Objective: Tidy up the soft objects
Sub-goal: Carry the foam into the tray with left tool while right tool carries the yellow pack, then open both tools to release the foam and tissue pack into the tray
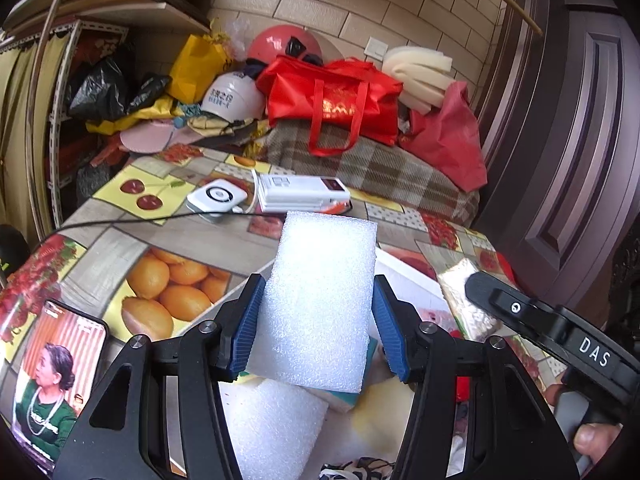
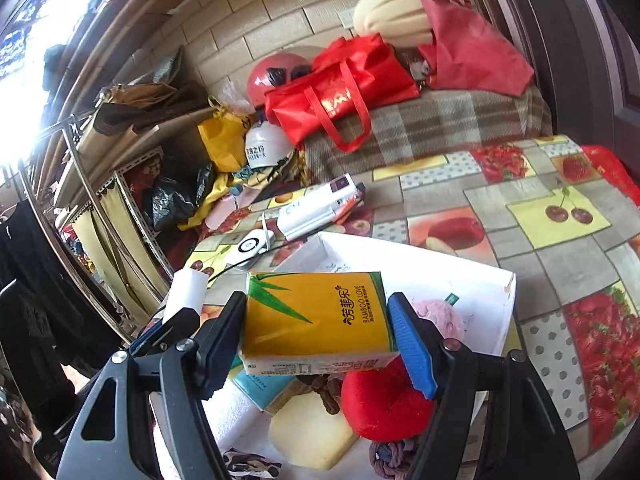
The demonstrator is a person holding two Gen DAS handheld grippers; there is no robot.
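Right, both grippers were loaded. Left gripper [image 1: 316, 316] pinched a white foam block [image 1: 320, 300] between its blue pads, block held upright above the fruit-print tablecloth [image 1: 100, 248]. Right gripper [image 2: 316, 334] clamped a yellow tissue pack [image 2: 316, 316] over a white box [image 2: 472, 280]. Below it sat a red plush ring [image 2: 380, 404], a pale sponge [image 2: 308, 436] and a teal pack [image 2: 260, 390]. A phone [image 1: 52, 384] lay at the table's near left.

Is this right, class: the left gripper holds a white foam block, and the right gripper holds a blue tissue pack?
Not quite. The right gripper holds a yellow tissue pack with green bamboo leaves, as the right wrist view shows. The left gripper does hold the white foam block.
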